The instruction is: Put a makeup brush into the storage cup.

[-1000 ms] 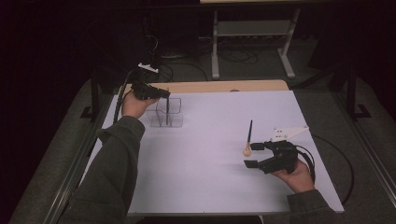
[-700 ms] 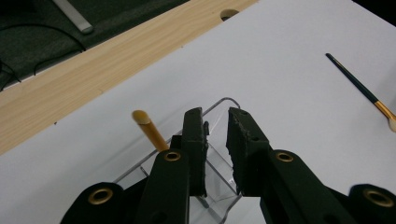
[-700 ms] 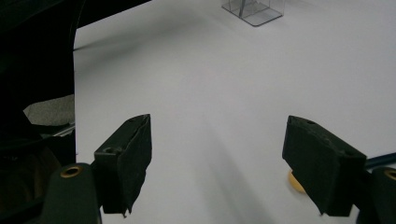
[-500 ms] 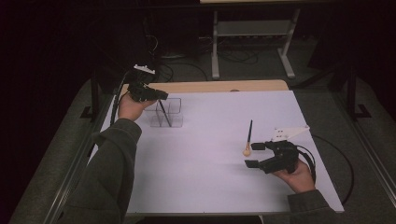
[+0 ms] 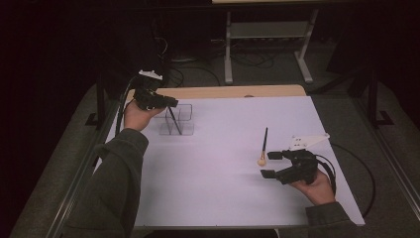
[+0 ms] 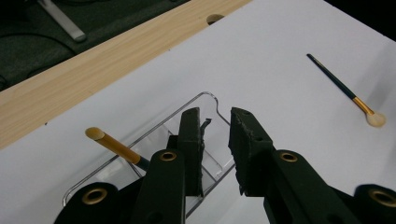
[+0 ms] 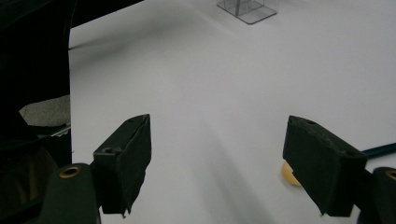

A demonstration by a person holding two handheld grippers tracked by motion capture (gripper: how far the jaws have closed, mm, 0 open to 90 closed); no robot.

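My left claw (image 6: 215, 140) just above the clear organizer (image 6: 208, 100), jaws just easing apart with nothing between them, a gold-handled brush (image 6: 114, 145) leaning inside its compartment, my right claw (image 5: 272, 164) spread wide and empty, second brush (image 5: 264, 147) lying beside it on the white worktop (image 5: 218, 163).

The white sheet (image 5: 218, 188) over the table is bare across its middle and along the near edge, leaving wide passage between the two hands. Near the far left corner stands a clear organizer (image 5: 177, 120) with a brush (image 6: 114, 145) leaning out of it, blocking low approaches there. A second brush (image 5: 264, 146) lies flat toward the right edge, just beside the right gripper (image 5: 271, 164). The bare wooden strip (image 5: 223, 91) along the far edge is free.
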